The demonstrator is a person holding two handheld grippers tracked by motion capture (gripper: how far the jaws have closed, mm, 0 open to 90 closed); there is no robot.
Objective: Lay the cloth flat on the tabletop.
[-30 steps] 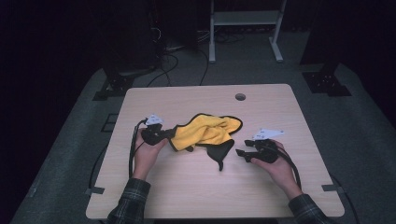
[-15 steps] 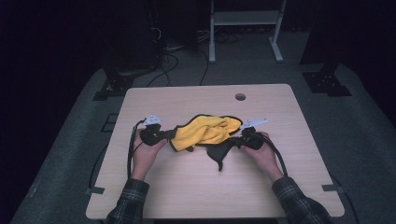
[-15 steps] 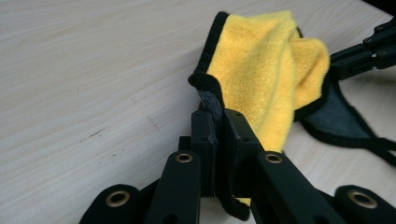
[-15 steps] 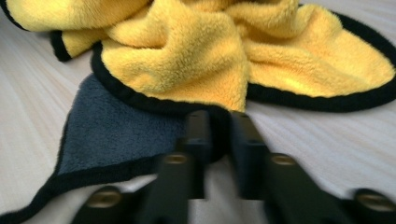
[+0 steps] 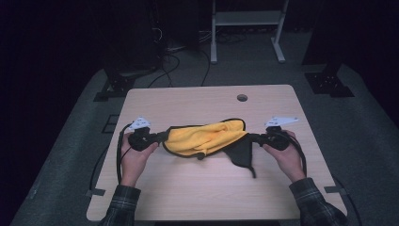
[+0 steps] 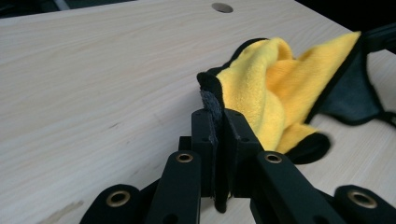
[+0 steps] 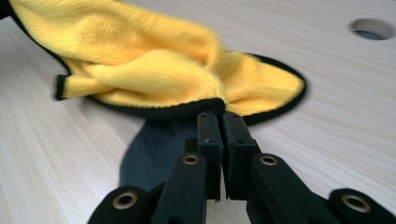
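Since a second ago, your right gripper (image 5: 254,138) has moved in from the bare wood to the cloth's right edge, then drawn back out to the right, and the yellow cloth (image 5: 207,139) now hangs stretched between your two hands instead of lying bunched at the table's middle. Your right gripper's jaws have just been closing, and in the right gripper view (image 7: 220,122) they are pinched together on the cloth's black-trimmed hem. Your left gripper (image 5: 160,138) is also clamped tight on the cloth; in the left gripper view (image 6: 219,116) a fold of the black edge stands up between its two jaws.

The cloth (image 6: 275,88) is yellow on one face and dark grey on the other, with black binding round its border. It spans the middle of the light wooden table (image 5: 188,101), sagging in soft folds. A dark corner droops down toward your side, near your right hand (image 5: 284,157). A round cable hole (image 5: 242,98) sits in the tabletop beyond the cloth.
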